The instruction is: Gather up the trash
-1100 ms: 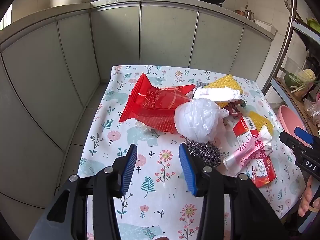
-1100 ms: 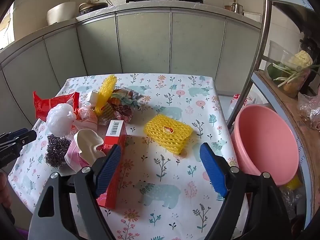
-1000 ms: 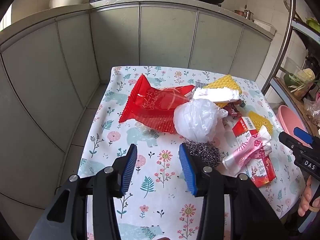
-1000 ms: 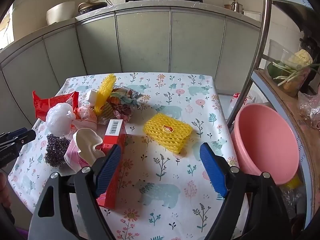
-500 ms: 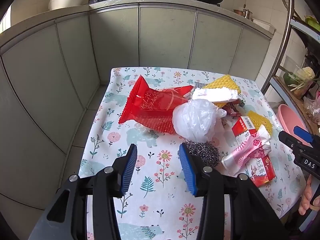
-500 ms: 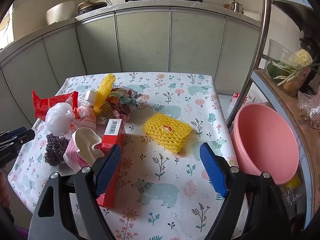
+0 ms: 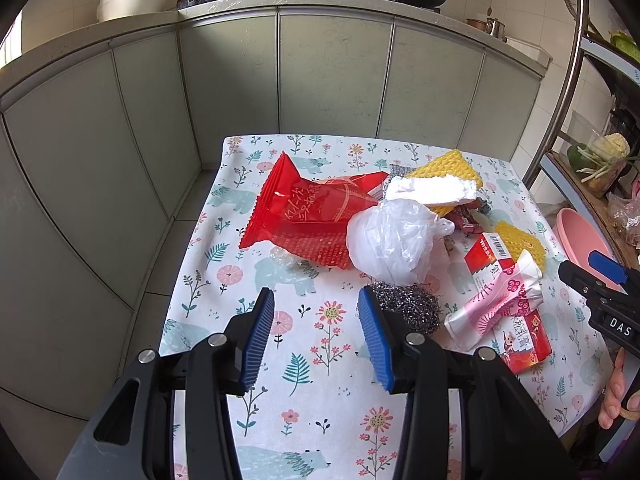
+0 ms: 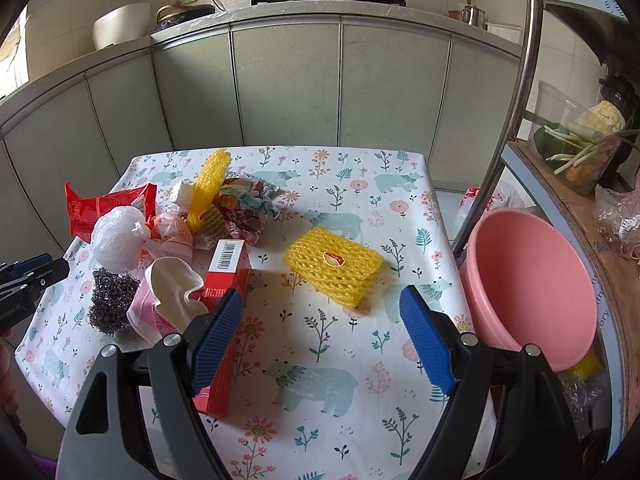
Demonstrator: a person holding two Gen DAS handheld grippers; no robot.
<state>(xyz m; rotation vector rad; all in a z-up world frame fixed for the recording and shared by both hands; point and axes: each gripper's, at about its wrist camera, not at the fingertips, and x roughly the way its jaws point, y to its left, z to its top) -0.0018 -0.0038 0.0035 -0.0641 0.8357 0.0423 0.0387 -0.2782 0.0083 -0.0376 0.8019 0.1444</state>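
Note:
Trash lies on a floral tablecloth (image 7: 320, 420): a red snack bag (image 7: 308, 216), a white plastic bag ball (image 7: 394, 242), a steel wool scrubber (image 7: 408, 306), a pink wrapper (image 7: 496, 300), a red box (image 8: 226, 280), a yellow foam net (image 8: 334, 266) and a crumpled pile (image 8: 240, 208). My left gripper (image 7: 316, 336) is open and empty, just in front of the scrubber. My right gripper (image 8: 320, 340) is open and empty, hovering in front of the yellow foam net.
A pink basin (image 8: 532, 284) sits beside the table's right edge under a metal rack (image 8: 516, 92). Grey cabinets (image 8: 288, 80) stand behind the table. A second yellow foam net (image 8: 210, 184) stands up in the pile.
Both grippers have drifted very slightly; the trash has not moved and both stay open.

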